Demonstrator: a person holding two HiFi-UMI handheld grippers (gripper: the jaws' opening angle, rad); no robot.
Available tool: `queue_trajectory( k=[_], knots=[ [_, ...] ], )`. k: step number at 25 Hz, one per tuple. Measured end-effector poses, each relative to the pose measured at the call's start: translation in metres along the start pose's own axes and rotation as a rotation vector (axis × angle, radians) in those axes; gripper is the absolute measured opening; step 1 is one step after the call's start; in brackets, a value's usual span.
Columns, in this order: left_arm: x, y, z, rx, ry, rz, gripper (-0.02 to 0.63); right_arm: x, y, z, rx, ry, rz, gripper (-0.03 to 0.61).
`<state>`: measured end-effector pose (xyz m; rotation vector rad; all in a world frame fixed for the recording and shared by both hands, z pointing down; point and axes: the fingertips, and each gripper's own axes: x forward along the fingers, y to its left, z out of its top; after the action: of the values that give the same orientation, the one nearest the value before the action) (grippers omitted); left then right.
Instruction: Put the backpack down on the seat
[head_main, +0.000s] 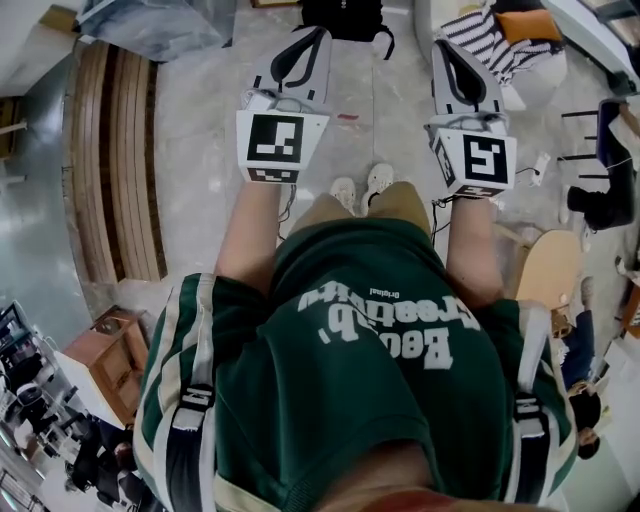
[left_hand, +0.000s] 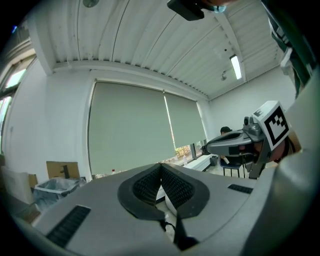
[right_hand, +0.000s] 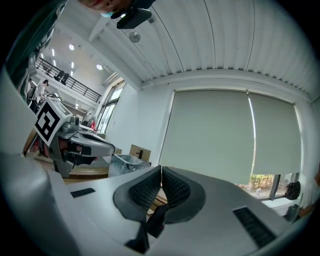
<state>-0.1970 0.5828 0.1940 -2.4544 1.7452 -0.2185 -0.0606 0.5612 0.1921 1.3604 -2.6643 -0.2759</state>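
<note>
In the head view a person in a green T-shirt holds both grippers out at waist height, pointing forward. Dark straps that look like backpack straps (head_main: 190, 430) run over both shoulders; the pack itself is hidden behind the person. A black bag (head_main: 345, 18) lies on the floor far ahead. A round beige seat (head_main: 548, 265) stands at the right. My left gripper (head_main: 318, 30) is shut with nothing between its pads (left_hand: 150, 186). My right gripper (head_main: 447, 45) is also shut and empty, its pads (right_hand: 147, 190) touching. Both gripper views look up at a ceiling and window blinds.
A slatted wooden bench (head_main: 115, 160) runs along the left. A cardboard box (head_main: 105, 360) stands at the lower left, a plastic-lined bin (head_main: 150, 20) at the top left. A sofa with a striped cushion (head_main: 490, 45) is ahead on the right, a black chair (head_main: 600, 200) beyond the seat.
</note>
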Motion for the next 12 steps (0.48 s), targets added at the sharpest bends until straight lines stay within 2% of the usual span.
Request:
queue_trajectory(
  k=[4, 12],
  knots=[
    [0.017, 0.01, -0.002, 0.01, 0.01, 0.012, 0.018, 0.019, -0.005, 0.0, 0.0, -0.006, 0.017, 0.034],
    [0.088, 0.033, -0.01, 0.014, 0.031, 0.019, 0.018, 0.083, -0.045, -0.011, 0.051, -0.044, 0.051, 0.034]
  ],
)
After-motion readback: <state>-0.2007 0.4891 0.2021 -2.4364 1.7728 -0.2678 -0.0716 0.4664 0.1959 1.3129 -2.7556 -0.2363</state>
